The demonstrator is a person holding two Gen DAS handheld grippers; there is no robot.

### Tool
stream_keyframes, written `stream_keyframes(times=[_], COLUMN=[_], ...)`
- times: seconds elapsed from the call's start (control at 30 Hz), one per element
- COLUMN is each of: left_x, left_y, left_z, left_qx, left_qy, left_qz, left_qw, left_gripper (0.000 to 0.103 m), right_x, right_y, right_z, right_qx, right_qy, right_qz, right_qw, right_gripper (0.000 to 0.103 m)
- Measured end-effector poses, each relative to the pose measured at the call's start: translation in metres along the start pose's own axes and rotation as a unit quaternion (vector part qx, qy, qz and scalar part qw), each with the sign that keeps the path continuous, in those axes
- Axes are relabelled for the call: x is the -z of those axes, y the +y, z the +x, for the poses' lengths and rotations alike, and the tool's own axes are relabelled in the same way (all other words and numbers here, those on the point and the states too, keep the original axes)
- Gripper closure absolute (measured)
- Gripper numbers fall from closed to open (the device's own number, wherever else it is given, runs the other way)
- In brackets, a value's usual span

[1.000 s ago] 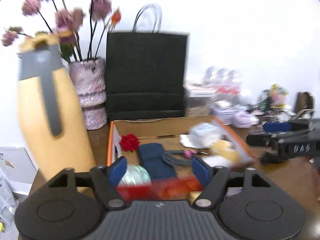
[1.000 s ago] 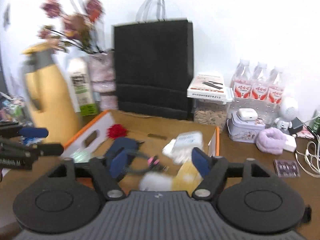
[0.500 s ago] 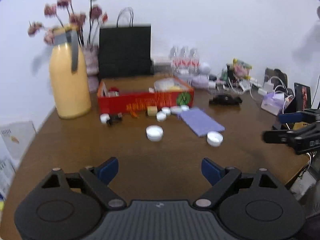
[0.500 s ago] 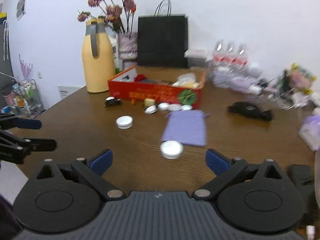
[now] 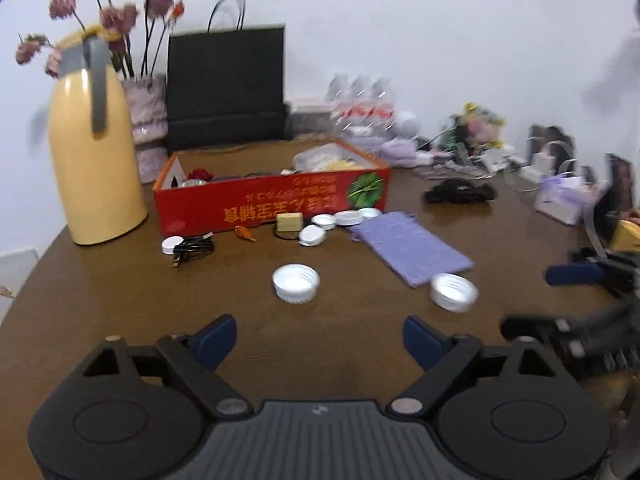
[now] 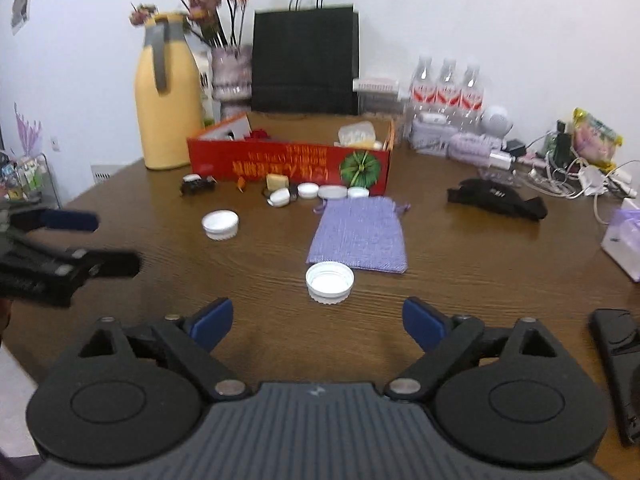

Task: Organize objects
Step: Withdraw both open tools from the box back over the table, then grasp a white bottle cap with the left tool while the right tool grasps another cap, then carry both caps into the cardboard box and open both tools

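Note:
A red cardboard box [image 5: 272, 200] with several items inside stands mid-table. Along its front lie small white caps, a beige block [image 5: 289, 222], a black cable [image 5: 194, 248] and a purple pouch [image 5: 412, 246]. Two larger white caps [image 5: 296, 283] [image 5: 454, 292] sit nearer to me. My left gripper [image 5: 320, 336] hangs over bare wood just short of the first cap, its jaws wide but closing, nothing between them. My right gripper [image 6: 318, 320] sits just behind the other cap [image 6: 330, 282], jaws likewise wide and closing on nothing.
A yellow jug [image 5: 96, 152], a flower vase [image 5: 146, 128] and a black paper bag [image 5: 226, 88] stand behind the box. Water bottles [image 6: 446, 88], cables and a black strap [image 6: 496, 198] crowd the right. A black phone [image 6: 616, 360] lies by the right gripper.
A second ago both grippers were close over the red box. They have drawn back to the near part of the table and sunk toward the two white caps, jaws wider than before.

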State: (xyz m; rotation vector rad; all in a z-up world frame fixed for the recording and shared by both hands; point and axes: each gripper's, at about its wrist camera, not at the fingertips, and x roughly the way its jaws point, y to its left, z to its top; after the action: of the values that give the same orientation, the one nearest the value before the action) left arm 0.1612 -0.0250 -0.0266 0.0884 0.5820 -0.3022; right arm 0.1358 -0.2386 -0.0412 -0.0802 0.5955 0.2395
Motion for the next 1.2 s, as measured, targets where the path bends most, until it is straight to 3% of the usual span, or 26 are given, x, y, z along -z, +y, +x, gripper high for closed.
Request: stream_keyframes(times=[0.23, 0.3, 0.43, 0.47, 0.57, 0.77, 0.97, 1.2], left_x=[-0.025, -0.025, -0.021, -0.021, -0.019, -0.012, 0.009, 0.027], left_y=[-0.002, 0.001, 0.009, 0.009, 0.007, 0.002, 0.002, 0.008], left_z=[0.088, 0.100, 0.104, 0.103, 0.092, 0.034, -0.011, -0.051], left_qx=[-0.024, -0.023, -0.007, -0.005, -0.022, -0.016, -0.034, -0.017], left_qy=[0.017, 0.036, 0.047, 0.046, 0.039, 0.007, 0.011, 0.000], left_qz=[0.034, 0.031, 0.015, 0.011, 0.009, -0.019, -0.041, -0.062], left_qw=[0.9990, 0.9986, 0.9987, 0.9988, 0.9989, 0.9997, 0.9985, 0.9979], left_gripper=[0.024, 0.026, 0.060, 0.065, 0.065, 0.065, 0.065, 0.064], right_x=[-0.011, -0.011, -0.010, -0.011, -0.011, -0.011, -0.004, 0.008], right_y=[-0.005, -0.006, -0.005, -0.005, 0.000, 0.008, 0.012, 0.022], right_z=[0.061, 0.072, 0.078, 0.077, 0.071, 0.034, -0.012, -0.048], right_qx=[0.010, 0.004, -0.009, -0.016, -0.031, -0.044, -0.067, -0.070], right_qy=[0.022, 0.033, 0.039, 0.039, 0.033, 0.003, -0.022, -0.031], right_qz=[0.013, 0.014, 0.009, 0.012, 0.012, 0.008, 0.023, 0.013], right_qw=[1.000, 0.999, 0.999, 0.999, 0.999, 0.999, 0.997, 0.997], right_gripper=[0.033, 0.046, 0.063, 0.062, 0.062, 0.062, 0.062, 0.062])
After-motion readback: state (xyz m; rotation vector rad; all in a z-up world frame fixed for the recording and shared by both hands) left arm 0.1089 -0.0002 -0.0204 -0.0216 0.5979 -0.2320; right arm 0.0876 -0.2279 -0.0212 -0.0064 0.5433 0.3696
